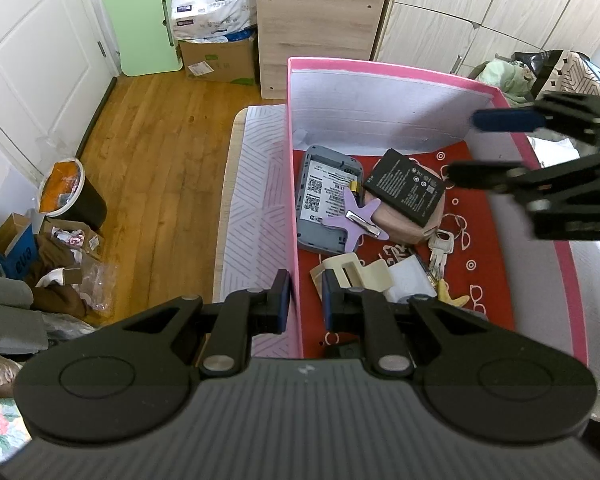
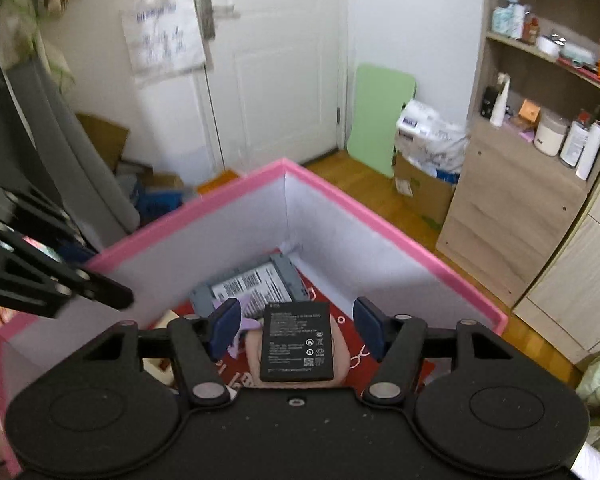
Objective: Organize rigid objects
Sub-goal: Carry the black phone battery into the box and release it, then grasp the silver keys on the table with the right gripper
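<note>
Right, the pink box (image 1: 388, 68) takes the loose bits, a grey case (image 1: 324, 200) lying by its left wall. The black battery (image 2: 296, 342) rests on a beige pouch (image 1: 404, 220), directly below the right gripper (image 2: 296, 328), jaws wide and empty. The left gripper (image 1: 306, 300) straddles the box wall, narrowly parted, probably steadying it.

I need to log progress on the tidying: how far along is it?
Done: the battery, gray cover, keys and clips lie inside the pink box. In hand: nothing in the open right gripper; left gripper straddles the box wall. What remains outside isn't visible.
</note>
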